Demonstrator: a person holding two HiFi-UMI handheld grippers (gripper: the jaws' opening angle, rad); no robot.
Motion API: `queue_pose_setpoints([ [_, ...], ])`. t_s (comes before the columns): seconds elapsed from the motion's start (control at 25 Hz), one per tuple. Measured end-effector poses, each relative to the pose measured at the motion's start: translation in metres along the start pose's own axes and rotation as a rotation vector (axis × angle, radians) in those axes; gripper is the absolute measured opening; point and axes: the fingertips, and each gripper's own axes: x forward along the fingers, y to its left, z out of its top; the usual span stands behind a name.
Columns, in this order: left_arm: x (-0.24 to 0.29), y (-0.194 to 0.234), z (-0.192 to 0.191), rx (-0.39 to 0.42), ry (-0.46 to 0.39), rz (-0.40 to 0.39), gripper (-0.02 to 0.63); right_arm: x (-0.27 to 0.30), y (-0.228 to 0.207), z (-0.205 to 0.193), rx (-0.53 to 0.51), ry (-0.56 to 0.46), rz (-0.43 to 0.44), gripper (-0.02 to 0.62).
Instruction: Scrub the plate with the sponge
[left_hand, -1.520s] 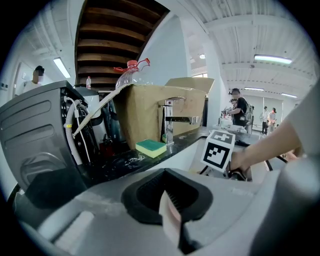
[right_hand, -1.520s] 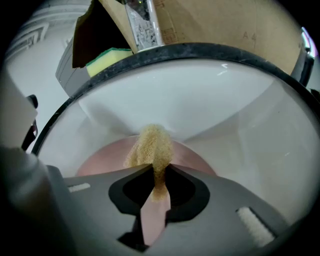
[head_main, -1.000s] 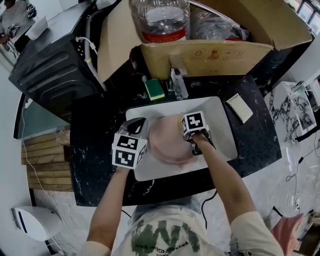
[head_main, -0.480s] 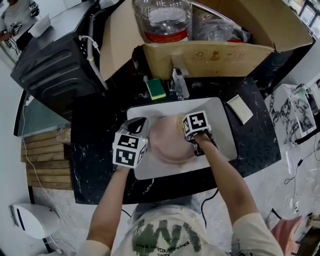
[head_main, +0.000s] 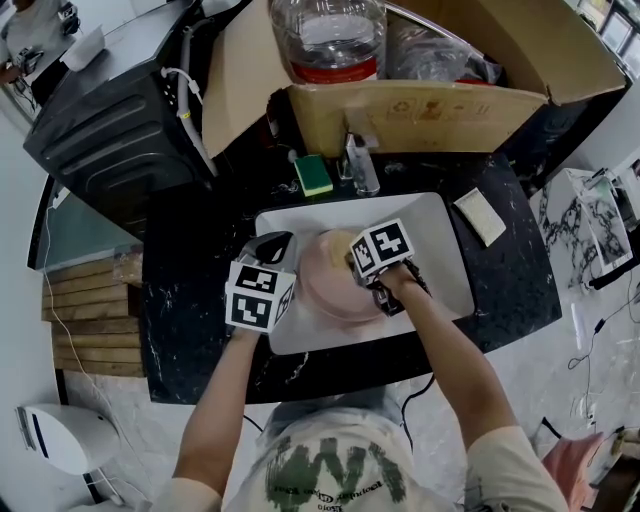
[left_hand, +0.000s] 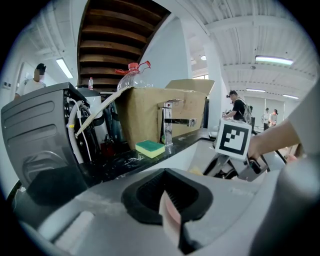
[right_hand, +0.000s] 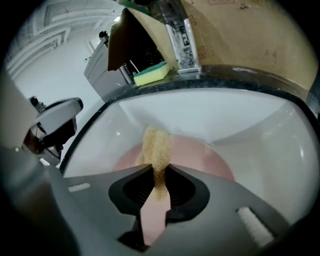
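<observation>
A pink plate (head_main: 325, 280) lies in the white sink (head_main: 445, 255). My left gripper (head_main: 283, 262) is shut on the plate's left rim; in the left gripper view the thin pink plate edge (left_hand: 171, 216) sits between the jaws of the left gripper (left_hand: 167, 200). My right gripper (head_main: 352, 256) reaches over the plate from the right, shut on a tan sponge (head_main: 338, 241). In the right gripper view, the right gripper (right_hand: 159, 180) presses the sponge (right_hand: 156, 147) down onto the plate (right_hand: 202, 155).
A green-and-yellow sponge (head_main: 313, 175) and a faucet (head_main: 358, 162) stand on the black counter behind the sink. A cardboard box (head_main: 420, 105) with a large bottle (head_main: 325, 40) lies beyond. A tan pad (head_main: 480, 215) rests at the right, a black appliance (head_main: 110, 130) at the left.
My right gripper has slid a little to the left across the plate with the sponge. The left gripper has kept its hold on the rim.
</observation>
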Motion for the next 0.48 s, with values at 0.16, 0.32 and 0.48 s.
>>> queue_pose_setpoints([
  [0.16, -0.002, 0.001, -0.004, -0.004, 0.005, 0.005, 0.005, 0.005, 0.024, -0.004, -0.018, 0.034, 0.069, 0.063],
  [0.32, -0.005, 0.004, -0.007, -0.008, 0.01, 0.009, 0.005, 0.011, 0.042, -0.011, -0.03, 0.073, 0.126, 0.063],
  [0.48, -0.007, 0.006, -0.008, -0.011, 0.01, 0.013, 0.005, 0.018, 0.055, -0.02, -0.048, 0.119, 0.169, 0.063],
])
